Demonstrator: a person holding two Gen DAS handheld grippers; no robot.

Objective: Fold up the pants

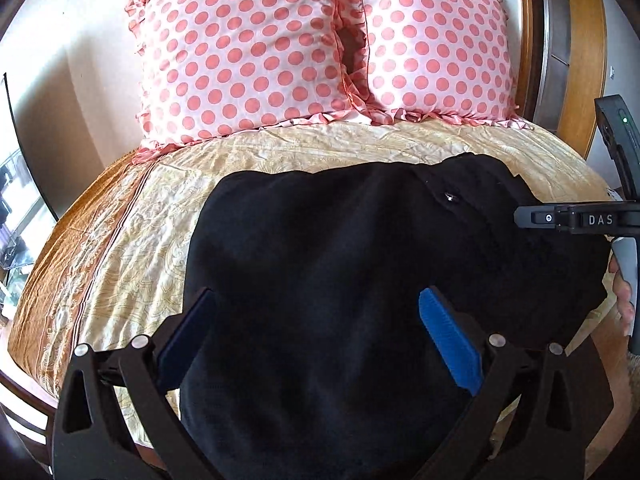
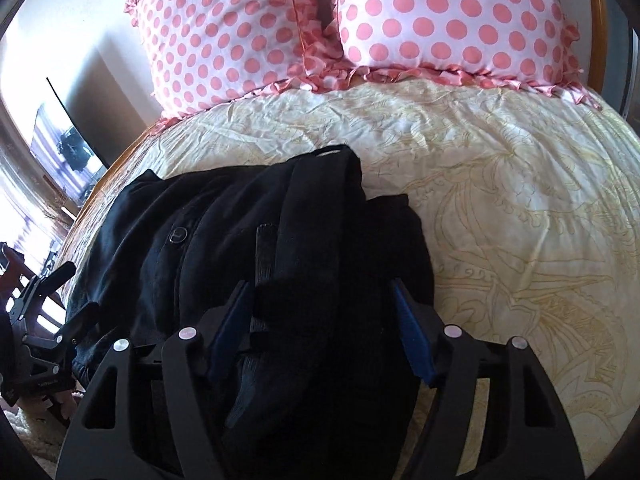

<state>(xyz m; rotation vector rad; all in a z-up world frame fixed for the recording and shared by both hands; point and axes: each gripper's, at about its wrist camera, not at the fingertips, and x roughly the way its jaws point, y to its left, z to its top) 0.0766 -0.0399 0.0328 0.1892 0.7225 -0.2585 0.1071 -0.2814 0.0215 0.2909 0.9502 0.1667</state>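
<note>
Black pants (image 1: 340,248) lie in a folded pile on the bed, with a button showing near the waist. My left gripper (image 1: 318,294) hovers over their near-left part, open wide, blue pads (image 1: 448,340) on either side of the cloth and not pinching it. In the right wrist view the pants (image 2: 224,232) spread to the left, and my right gripper (image 2: 320,286) is set down on their waist end. Its jaws stand partly apart with a raised fold of cloth between the pads (image 2: 412,332). The right gripper (image 1: 534,218) enters the left wrist view from the right edge.
The bed carries a cream and yellow patterned sheet (image 2: 500,220). Two pink polka-dot pillows (image 1: 248,52) lean at the head. A hand (image 1: 624,300) holds the right gripper's handle. The wooden bed edge (image 1: 24,396) runs along the left, with a wall and a window beyond.
</note>
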